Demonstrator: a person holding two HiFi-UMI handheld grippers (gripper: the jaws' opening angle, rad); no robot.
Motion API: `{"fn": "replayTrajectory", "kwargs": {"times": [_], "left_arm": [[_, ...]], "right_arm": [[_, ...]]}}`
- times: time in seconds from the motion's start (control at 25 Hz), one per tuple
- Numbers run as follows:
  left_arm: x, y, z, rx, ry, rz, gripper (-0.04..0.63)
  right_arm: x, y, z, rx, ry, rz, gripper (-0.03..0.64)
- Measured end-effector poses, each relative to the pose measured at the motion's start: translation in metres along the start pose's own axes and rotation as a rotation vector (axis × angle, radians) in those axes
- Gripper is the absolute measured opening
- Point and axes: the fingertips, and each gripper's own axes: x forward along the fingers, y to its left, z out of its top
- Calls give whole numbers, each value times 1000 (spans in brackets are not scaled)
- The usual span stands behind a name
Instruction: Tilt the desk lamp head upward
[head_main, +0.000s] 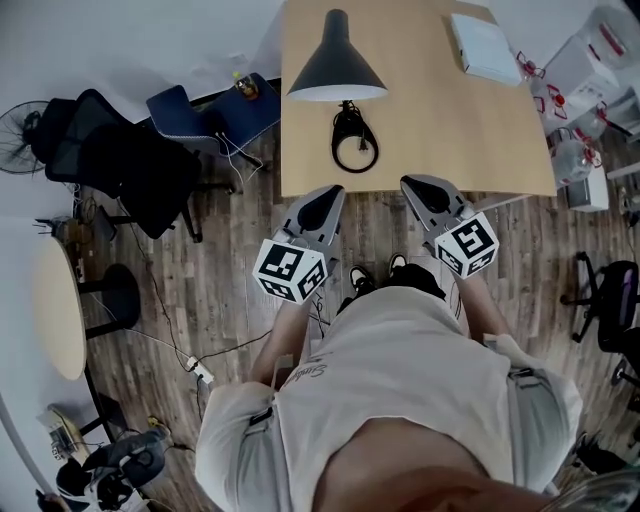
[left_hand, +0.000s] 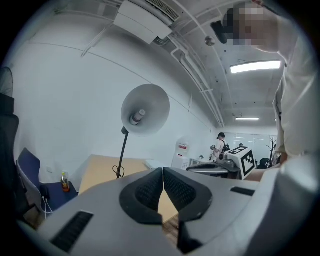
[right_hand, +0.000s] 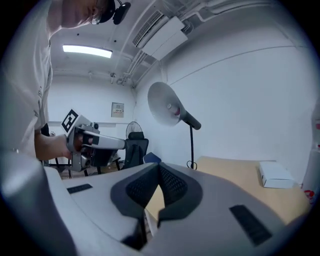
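The fingers (left_hand: 146, 192) of my left gripper (left_hand: 163, 171) are closed, the ribbed black pads meeting at the tips with nothing between them. My right gripper (right_hand: 159, 167) is the same: fingers (right_hand: 174, 187) pressed tip to tip, empty. I hold the two side by side in front of me, their tips at the near edge of the wooden worktop (head_main: 450, 130) and well apart from the lamp (head_main: 336, 66).

The lamp stands in the far half of the worktop. Its thin black pole rises from a base ringed by a coil of black cable (head_main: 354, 143). The dark cone shade leans toward me and opens downward, its mouth a pale oval from above. In each gripper view the shade's white inside and the bulb face the lens.

A flat white box (head_main: 483, 47) lies near the far right corner of the worktop, apart from the lamp. Off the worktop's left side stand a blue chair (head_main: 190, 112) and a black office chair (head_main: 120, 165). A floor fan (head_main: 20, 135) stands against the wall, and a round pale table (head_main: 58, 310) sits nearer me. White storage boxes (head_main: 590, 60) crowd the floor at the right. My shoes show on the plank floor (head_main: 180, 290) below the grippers. In the left gripper view a person (left_hand: 220, 145) stands far across the room.
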Motion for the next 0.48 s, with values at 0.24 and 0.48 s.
{"fn": "replayTrajectory", "kwargs": {"times": [0.24,0.48], "left_arm": [[6,4,16,30,-11,28,15],[11,10,28,110,-2,96,15]], "right_arm": [[0,-5,43,-43,-80,31,-5],[-2,-19,65,-162,-144,-16,-5]]}}
